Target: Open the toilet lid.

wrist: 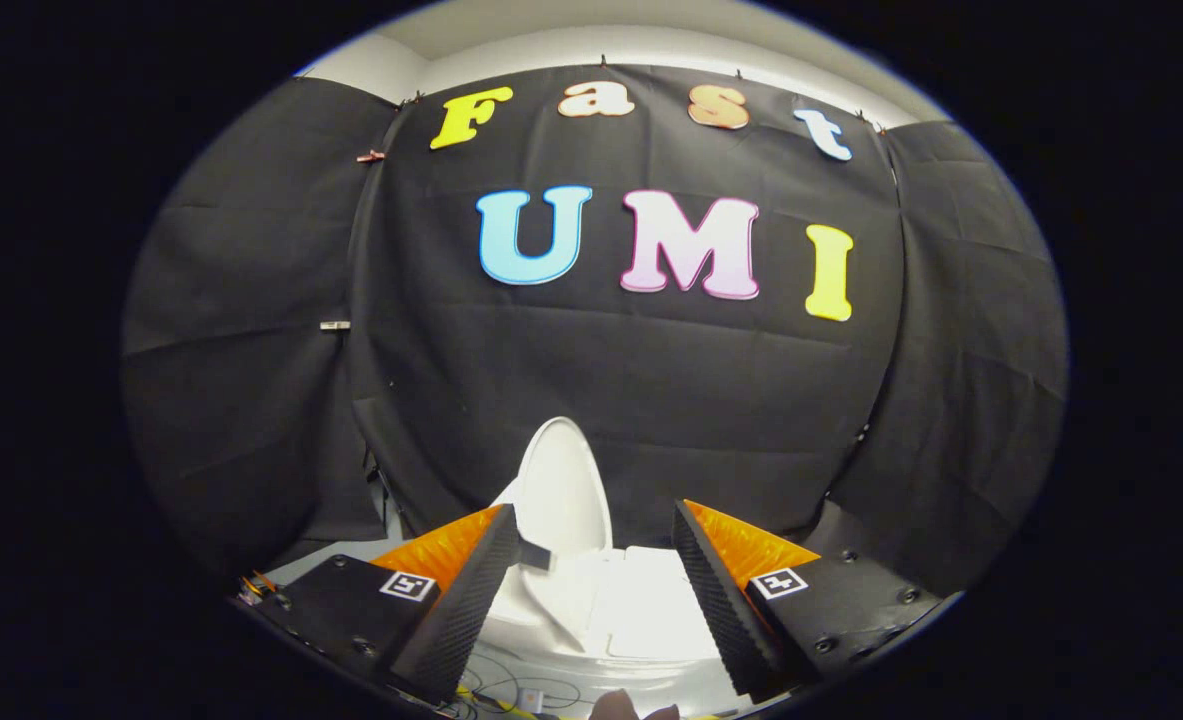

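A white toilet point(641, 610) stands low ahead, between and beyond my fingers. Its lid point(563, 500) is raised upright, an oval shell rising against the black cloth wall behind it. My gripper point(596, 530) is open, its two fingers spread wide with nothing between them. The left fingertip point(496, 545) lies close beside the lid's lower left edge; I cannot tell if it touches. The right finger point(711, 580) stands apart over the toilet's flat white top.
Black cloth walls close the booth on all sides a short way beyond the toilet. Cables and a small device point(526, 700) lie on the floor below the fingers. Part of a hand point(631, 708) shows at the very bottom.
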Motion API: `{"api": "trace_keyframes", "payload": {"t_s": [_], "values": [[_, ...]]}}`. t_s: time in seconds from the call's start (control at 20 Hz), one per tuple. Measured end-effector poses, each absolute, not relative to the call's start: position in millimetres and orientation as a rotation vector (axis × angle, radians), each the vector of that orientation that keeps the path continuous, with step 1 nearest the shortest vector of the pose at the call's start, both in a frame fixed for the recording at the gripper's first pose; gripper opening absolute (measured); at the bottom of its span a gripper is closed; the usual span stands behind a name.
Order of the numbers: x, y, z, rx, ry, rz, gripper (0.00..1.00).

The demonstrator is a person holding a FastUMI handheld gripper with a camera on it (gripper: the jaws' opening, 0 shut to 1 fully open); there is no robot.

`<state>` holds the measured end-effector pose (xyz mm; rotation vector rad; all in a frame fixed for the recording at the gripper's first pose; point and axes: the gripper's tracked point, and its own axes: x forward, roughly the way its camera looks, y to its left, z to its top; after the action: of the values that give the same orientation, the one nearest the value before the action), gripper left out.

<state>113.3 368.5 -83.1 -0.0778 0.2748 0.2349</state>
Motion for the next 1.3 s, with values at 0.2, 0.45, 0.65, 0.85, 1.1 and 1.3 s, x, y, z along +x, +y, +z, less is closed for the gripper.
{"api": "trace_keyframes", "payload": {"t_s": [0.2, 0.45, 0.65, 0.85, 1.1, 1.3], "values": [[103, 344, -54, -0.040, 0.222, 0.226, 0.98], [87, 302, -20, -0.005, 0.155, 0.201, 0.98], [73, 267, 2, -0.003, 0.103, 0.177, 0.98], [56, 235, 16, 0.003, 0.067, 0.162, 0.98], [35, 191, 23, 0.015, 0.040, 0.145, 0.98], [18, 160, 28, 0.018, 0.014, 0.142, 0.98]]}}
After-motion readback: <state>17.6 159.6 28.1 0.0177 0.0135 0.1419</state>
